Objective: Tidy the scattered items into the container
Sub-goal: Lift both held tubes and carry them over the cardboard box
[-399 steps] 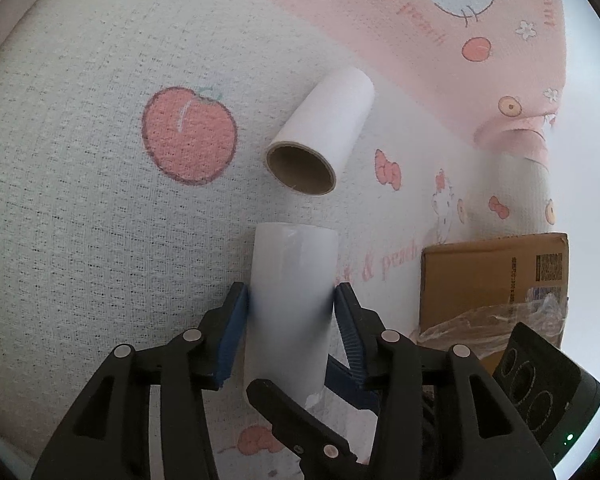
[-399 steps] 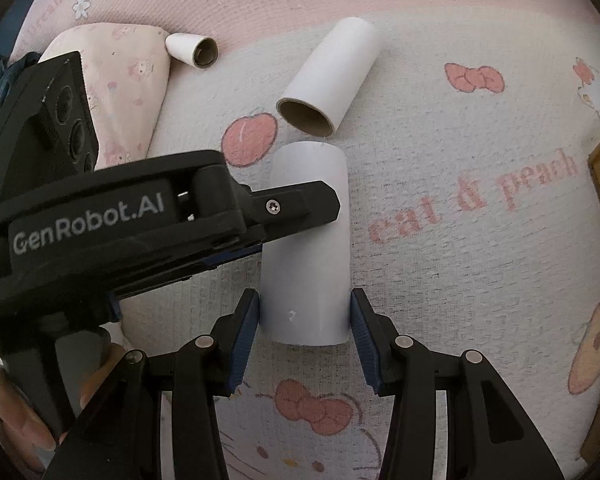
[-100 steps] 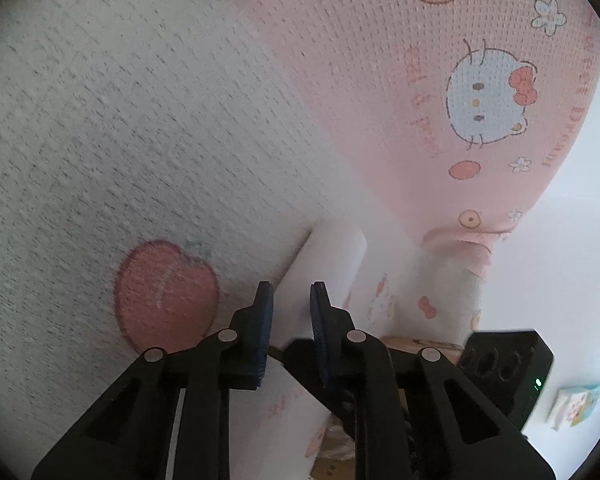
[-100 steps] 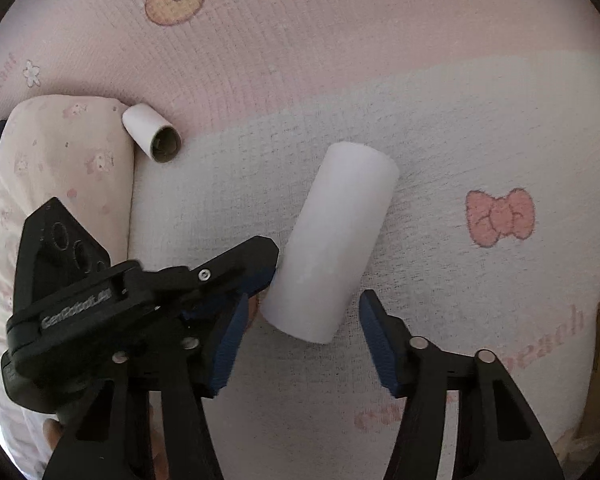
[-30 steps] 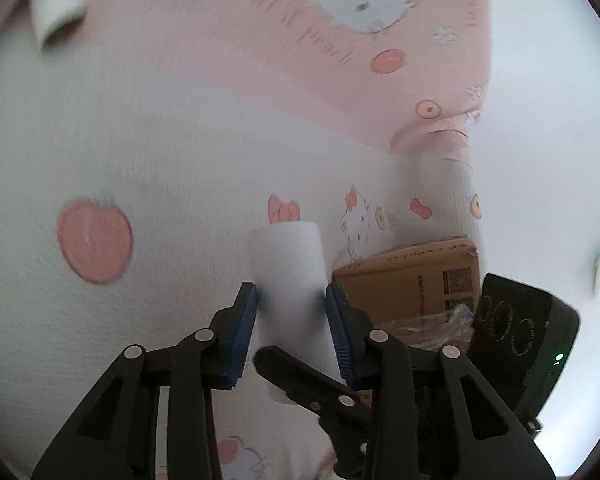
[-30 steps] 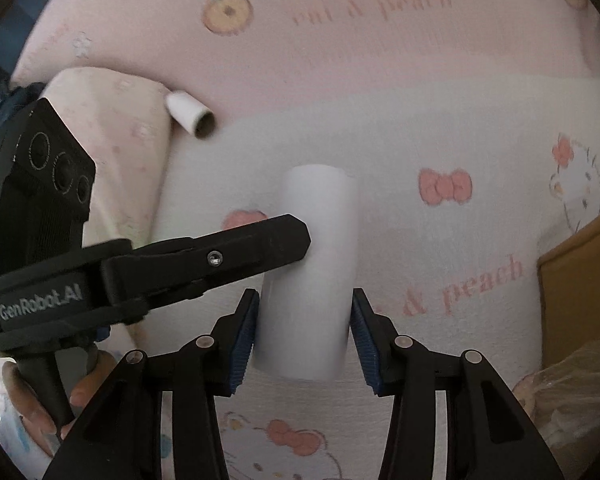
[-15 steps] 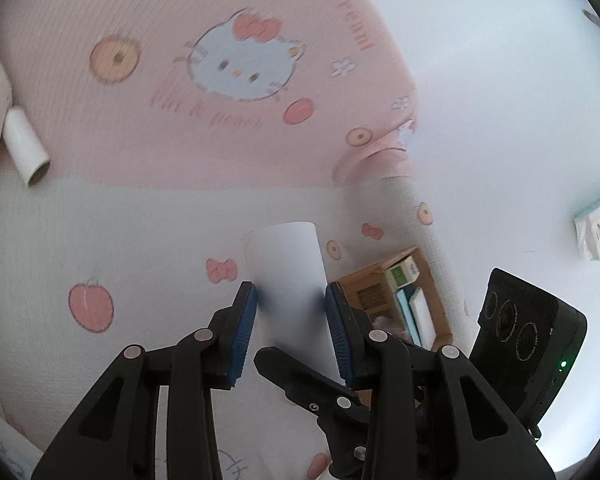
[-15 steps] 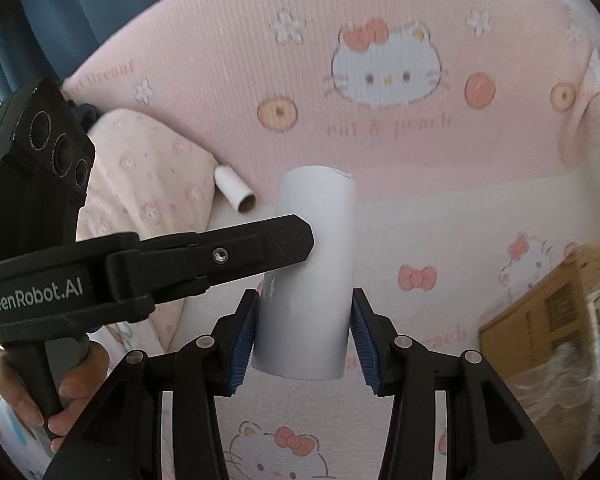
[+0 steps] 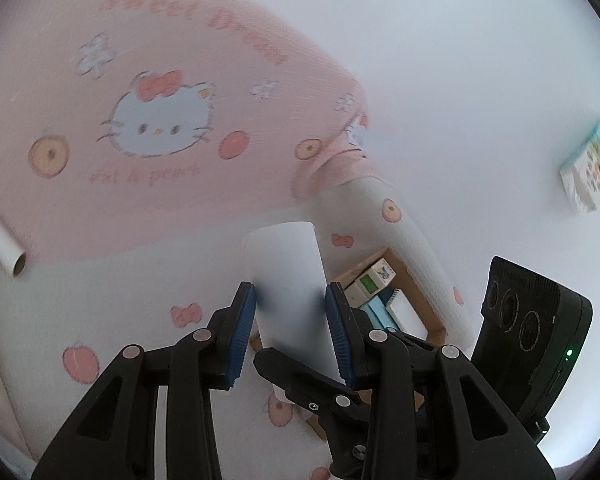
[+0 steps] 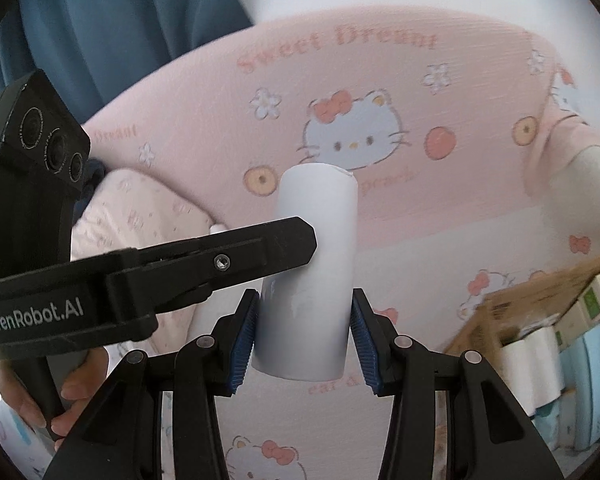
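**Both grippers clamp one white roll above the bed**

We hold a white paper roll (image 10: 312, 272) in the air, the right gripper (image 10: 303, 328) and the left gripper (image 9: 291, 334) each clenched on its sides with blue pads. Below us lies the pink-and-white cartoon-cat bedsheet (image 9: 148, 52). The cardboard box (image 10: 512, 312), already holding rolls and small cartons, sits lower right. A smaller cardboard tube (image 9: 2, 246) rests near the pillow (image 10: 140, 216).

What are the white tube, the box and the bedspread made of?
White tube: probably cardboard under smooth, slightly glossy white paper; a sheen shows low on its side.
Box: brown corrugated cardboard by its look, matte, with plain cut edges.
Bedspread: soft woven or knitted fabric, matte, with a fine ribbed texture and printed cartoon cats.
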